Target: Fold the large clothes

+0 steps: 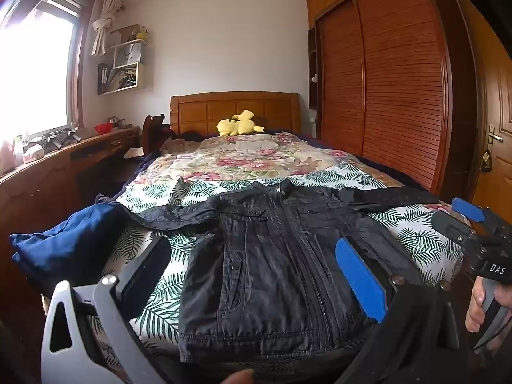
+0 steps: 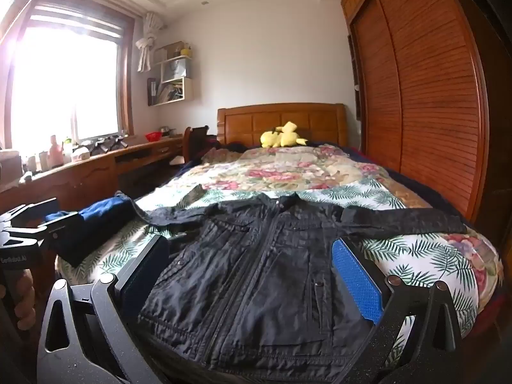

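black jacket [image 1: 272, 256] flat on bed [image 1: 416, 249], soft, limp, slick-looking; likely bunches. best hold: sleeve ends or hem corners. left tongs [image 1: 256, 275], right tongs [image 2: 252, 275] spread wide, empty.

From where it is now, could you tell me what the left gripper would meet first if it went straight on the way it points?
Most likely the black zip-front jacket laid flat on the leaf-print bedspread: the left gripper tilts slightly downward over it, jaws open and empty. Depth is unclear.

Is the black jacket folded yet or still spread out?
Spread: the jacket lies flat, front up, on the bed, both sleeves stretched sideways.
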A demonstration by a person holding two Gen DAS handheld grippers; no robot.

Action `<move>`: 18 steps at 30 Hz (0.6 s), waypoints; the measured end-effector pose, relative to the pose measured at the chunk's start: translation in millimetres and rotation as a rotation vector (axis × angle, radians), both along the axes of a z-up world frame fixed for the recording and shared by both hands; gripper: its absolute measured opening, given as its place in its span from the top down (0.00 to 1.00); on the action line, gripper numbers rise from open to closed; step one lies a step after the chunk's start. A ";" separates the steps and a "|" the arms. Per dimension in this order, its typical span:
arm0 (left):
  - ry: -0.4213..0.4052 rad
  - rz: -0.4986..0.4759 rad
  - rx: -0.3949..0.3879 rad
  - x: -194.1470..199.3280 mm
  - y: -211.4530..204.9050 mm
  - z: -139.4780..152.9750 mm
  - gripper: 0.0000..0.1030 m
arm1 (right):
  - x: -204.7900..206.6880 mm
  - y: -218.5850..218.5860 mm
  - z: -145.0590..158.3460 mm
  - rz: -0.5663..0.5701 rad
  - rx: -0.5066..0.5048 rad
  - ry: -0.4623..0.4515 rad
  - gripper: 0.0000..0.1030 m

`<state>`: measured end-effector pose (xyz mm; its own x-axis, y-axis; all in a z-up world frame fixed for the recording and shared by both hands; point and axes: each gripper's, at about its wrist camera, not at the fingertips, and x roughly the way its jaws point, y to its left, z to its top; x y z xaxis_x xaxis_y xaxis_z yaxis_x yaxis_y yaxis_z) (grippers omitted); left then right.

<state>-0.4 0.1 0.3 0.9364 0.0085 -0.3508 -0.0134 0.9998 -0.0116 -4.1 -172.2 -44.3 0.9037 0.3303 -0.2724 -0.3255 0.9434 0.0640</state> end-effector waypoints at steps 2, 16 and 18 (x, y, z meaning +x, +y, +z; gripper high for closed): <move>-0.002 0.004 -0.001 -0.4 0.0 0.4 0.00 | 0.0 -1.5 -0.1 0.000 0.010 0.002 0.00; 0.001 -0.003 -0.010 -0.5 -4.4 -1.9 0.00 | 1.9 -6.1 -1.7 0.000 0.015 -0.002 0.00; 0.001 -0.004 -0.012 -0.4 -3.2 -1.8 0.00 | 2.8 -6.1 -2.0 -0.001 0.015 -0.001 0.00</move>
